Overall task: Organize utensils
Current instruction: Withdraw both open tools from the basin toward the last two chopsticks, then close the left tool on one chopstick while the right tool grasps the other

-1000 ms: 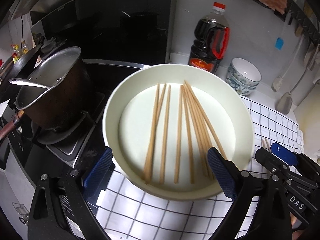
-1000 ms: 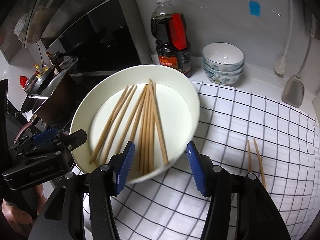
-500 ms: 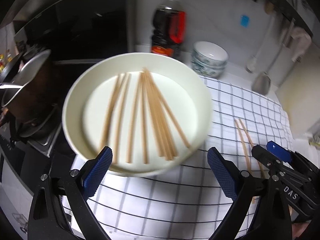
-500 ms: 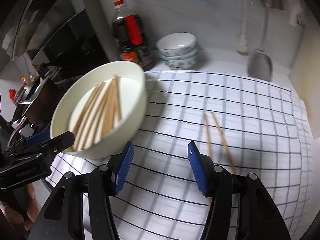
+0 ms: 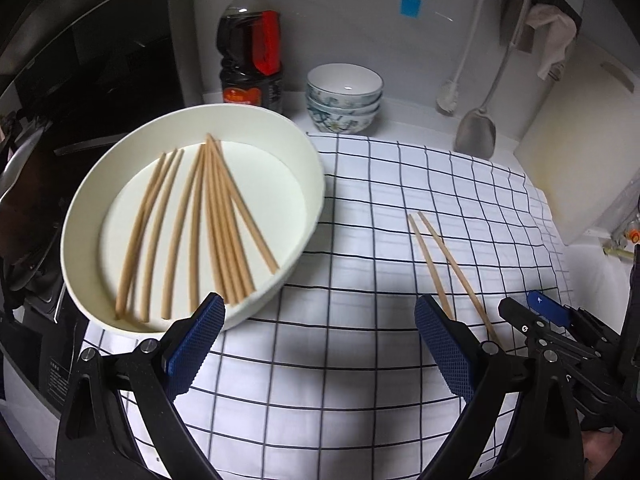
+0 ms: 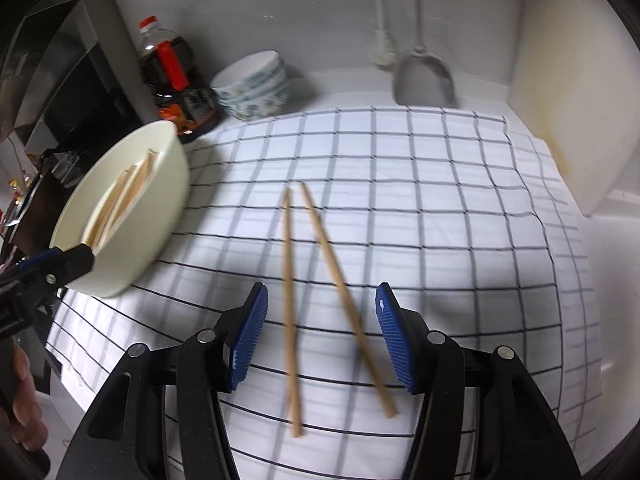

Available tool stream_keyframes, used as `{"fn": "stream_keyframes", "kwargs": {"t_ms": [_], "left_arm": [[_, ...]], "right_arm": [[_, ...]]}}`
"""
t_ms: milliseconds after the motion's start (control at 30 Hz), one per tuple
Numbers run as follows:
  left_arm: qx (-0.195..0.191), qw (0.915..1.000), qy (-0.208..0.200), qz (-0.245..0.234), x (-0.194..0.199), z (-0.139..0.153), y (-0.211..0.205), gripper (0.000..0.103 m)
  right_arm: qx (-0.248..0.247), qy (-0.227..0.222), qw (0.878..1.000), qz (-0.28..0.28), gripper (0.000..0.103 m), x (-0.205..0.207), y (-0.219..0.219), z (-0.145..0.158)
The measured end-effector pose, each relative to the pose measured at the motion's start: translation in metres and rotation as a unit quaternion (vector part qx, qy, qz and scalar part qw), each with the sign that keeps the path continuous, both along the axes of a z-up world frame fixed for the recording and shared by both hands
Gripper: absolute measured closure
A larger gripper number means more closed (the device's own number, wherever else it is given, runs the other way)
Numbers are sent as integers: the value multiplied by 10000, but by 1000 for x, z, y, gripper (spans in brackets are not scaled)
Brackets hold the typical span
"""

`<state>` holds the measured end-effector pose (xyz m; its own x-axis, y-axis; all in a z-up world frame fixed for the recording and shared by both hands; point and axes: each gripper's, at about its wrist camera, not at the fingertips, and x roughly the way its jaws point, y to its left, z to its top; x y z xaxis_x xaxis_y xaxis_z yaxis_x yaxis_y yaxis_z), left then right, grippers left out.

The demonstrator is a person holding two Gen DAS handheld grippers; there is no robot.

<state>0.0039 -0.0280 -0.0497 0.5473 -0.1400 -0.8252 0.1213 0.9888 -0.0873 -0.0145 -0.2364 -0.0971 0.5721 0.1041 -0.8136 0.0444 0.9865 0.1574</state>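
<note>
Chopsticks [image 6: 316,304], two of them, lay on the checked cloth [image 6: 440,216] between my right tool's [image 6: 320,344] spread pads; my left tool [image 5: 316,352] gaped empty beside the bowl [image 5: 308,160].

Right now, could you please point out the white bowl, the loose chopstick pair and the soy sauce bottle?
white bowl [image 5: 308,152], left wrist view, far rim.
loose chopstick pair [image 6: 287,280], right wrist view, left stick's mid-shaft.
soy sauce bottle [image 5: 240,44], left wrist view, dark body.

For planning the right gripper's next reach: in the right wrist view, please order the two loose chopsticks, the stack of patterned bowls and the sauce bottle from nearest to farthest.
1. Two loose chopsticks, on the cloth ahead of the right gripper.
2. Stack of patterned bowls, far left.
3. Sauce bottle, farther left.
</note>
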Motion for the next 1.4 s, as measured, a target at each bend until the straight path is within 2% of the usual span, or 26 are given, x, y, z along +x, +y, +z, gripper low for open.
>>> {"fn": "stream_keyframes", "kwargs": {"t_ms": [400, 833, 900, 967, 1067, 1400], "left_arm": [[21, 9995, 186, -264, -5, -33, -48, 9], [177, 9995, 247, -96, 4, -66, -69, 9], [184, 9995, 263, -81, 6, -70, -71, 9], [211, 9994, 279, -74, 8, -74, -73, 9], [205, 9993, 320, -69, 11, -80, -77, 9], [326, 9983, 441, -182, 18, -100, -103, 9]], "right_arm": [[-322, 190, 9992, 146, 49, 0, -26, -36], [-901, 121, 9928, 780, 50, 8, -10, -57], [-944, 12, 9926, 761, 65, 5, -10, -58], [-877, -42, 9931, 783, 74, 4, -11, -58], [-903, -122, 9924, 832, 94, 2, -10, -59], [-435, -125, 9980, 447, 97, -2, -39, -57]]}}
